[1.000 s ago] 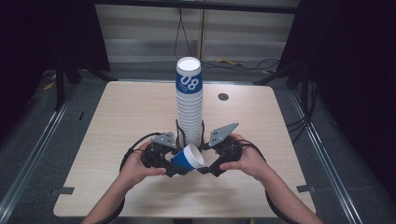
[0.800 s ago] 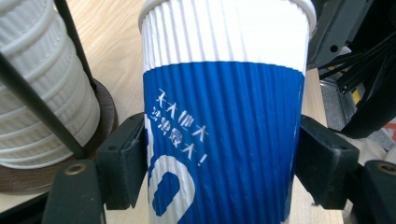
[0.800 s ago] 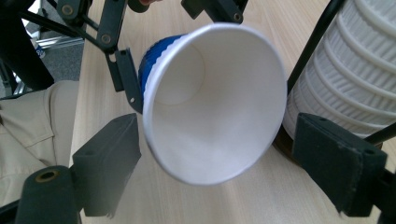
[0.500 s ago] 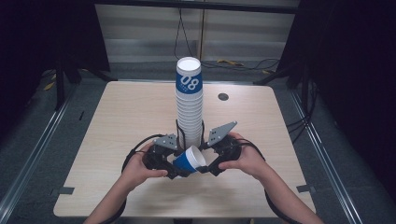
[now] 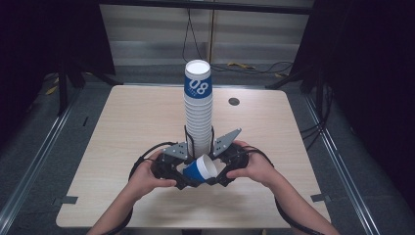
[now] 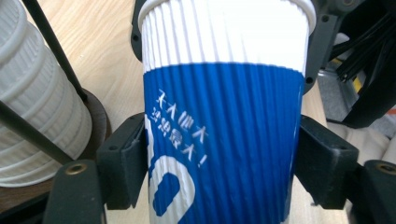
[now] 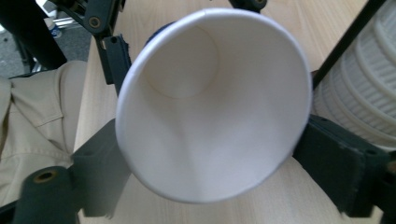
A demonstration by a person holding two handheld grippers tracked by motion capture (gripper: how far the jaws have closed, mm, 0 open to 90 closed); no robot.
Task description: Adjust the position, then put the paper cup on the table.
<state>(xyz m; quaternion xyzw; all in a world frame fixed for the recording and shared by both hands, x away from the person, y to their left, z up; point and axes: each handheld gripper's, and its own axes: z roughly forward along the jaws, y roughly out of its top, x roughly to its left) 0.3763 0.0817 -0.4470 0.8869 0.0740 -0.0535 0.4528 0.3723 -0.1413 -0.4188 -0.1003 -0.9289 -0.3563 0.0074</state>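
1. Single blue-and-white paper cup (image 5: 200,170) held on its side just above the desk (image 5: 122,127), near the middle of the near edge; open mouth turned toward the right hand, base toward the left.
2. Left gripper (image 5: 178,169) clamped on the cup's ribbed body; in the left gripper view, both black pads (image 6: 123,163) pressed against the blue sleeve (image 6: 224,140), one on each side; jaws just closed a little further, cup between them.
3. Right gripper (image 5: 218,169) set about the cup's rim end; in the right gripper view, white interior of the cup (image 7: 210,102) facing the camera, rim pinched out of round, pads (image 7: 327,154) against it at both sides; grip on the rim judged closed.
4. Both hands close together; left hand (image 5: 147,178) and right hand (image 5: 252,166) wrapped round their grippers, forearms entering from the near edge.
5. Tall stack of cups (image 5: 198,112) upright in a black wire holder, just behind the grippers, near the desk's centre; top cup blue with white figures; held cup apart from the stack.
6. Small dark round disc (image 5: 234,101) toward the far right corner of the desk; well apart from the hands.
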